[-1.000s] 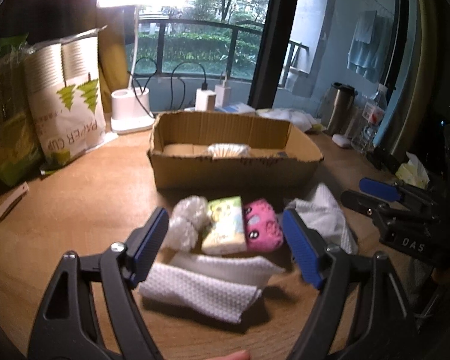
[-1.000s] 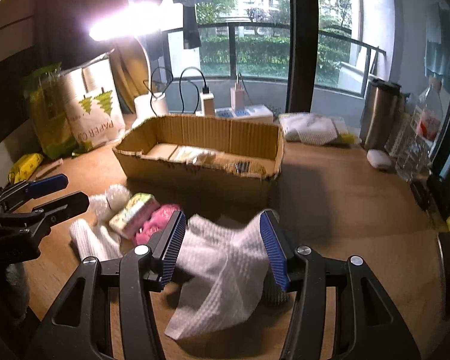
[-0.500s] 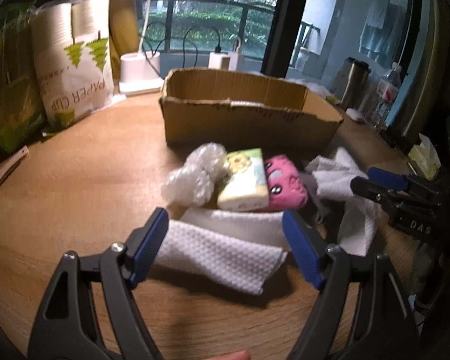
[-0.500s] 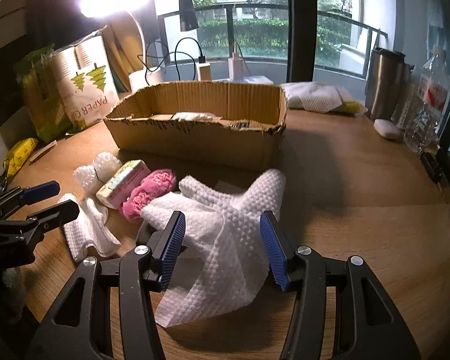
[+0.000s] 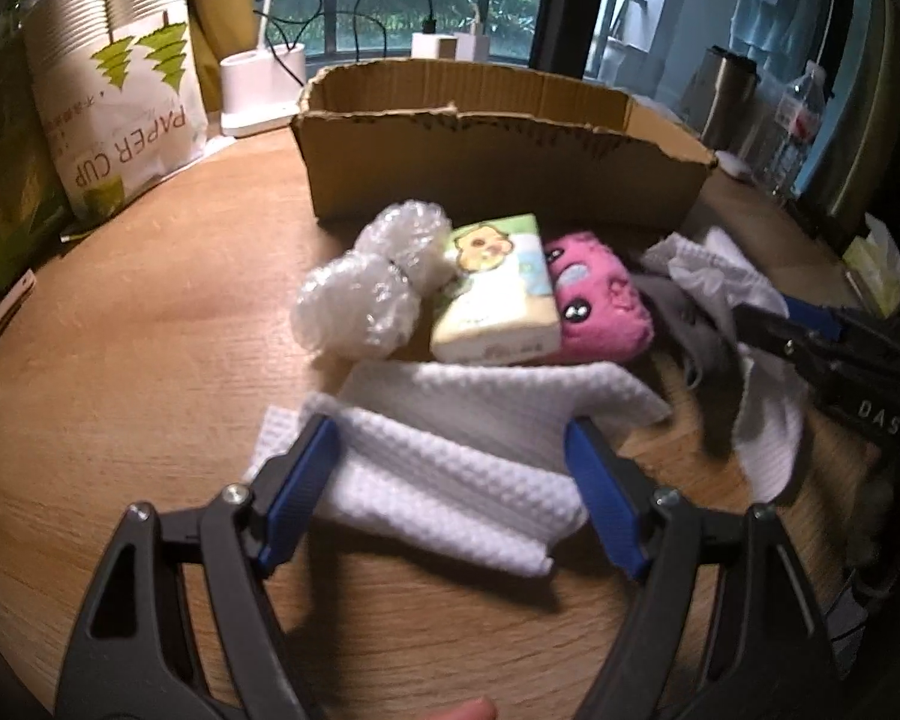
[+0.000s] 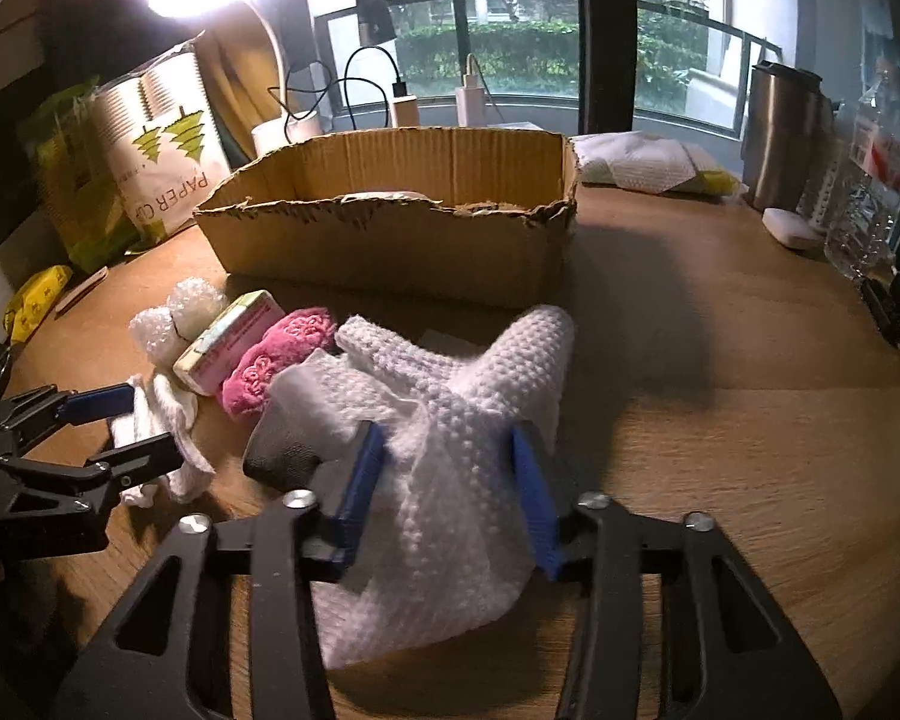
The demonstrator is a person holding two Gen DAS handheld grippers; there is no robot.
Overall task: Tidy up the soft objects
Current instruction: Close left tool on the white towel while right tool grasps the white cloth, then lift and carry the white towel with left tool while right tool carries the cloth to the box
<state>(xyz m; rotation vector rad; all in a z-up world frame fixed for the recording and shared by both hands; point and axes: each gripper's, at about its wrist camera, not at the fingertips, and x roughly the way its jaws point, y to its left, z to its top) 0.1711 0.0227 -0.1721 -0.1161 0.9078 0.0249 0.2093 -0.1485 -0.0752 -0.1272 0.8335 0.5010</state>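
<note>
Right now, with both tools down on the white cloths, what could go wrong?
1. The right tool is closing on a bunched white cloth that drapes over a dark object; lifting may drag it.
2. The left tool is open around the folded cloth, which may unfold when lifted.
3. The cardboard box wall could snag trailing cloth.

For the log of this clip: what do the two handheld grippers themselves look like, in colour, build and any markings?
Both match. The left gripper has black plastic arms with triangular cut-outs, silver screws at the pivots and flat blue fingers. The right gripper is the same build: black arms, silver screws, ribbed blue fingers. Seen from the left wrist view, its black body carries white letters "DAS". No cables or sleeves show.
</note>
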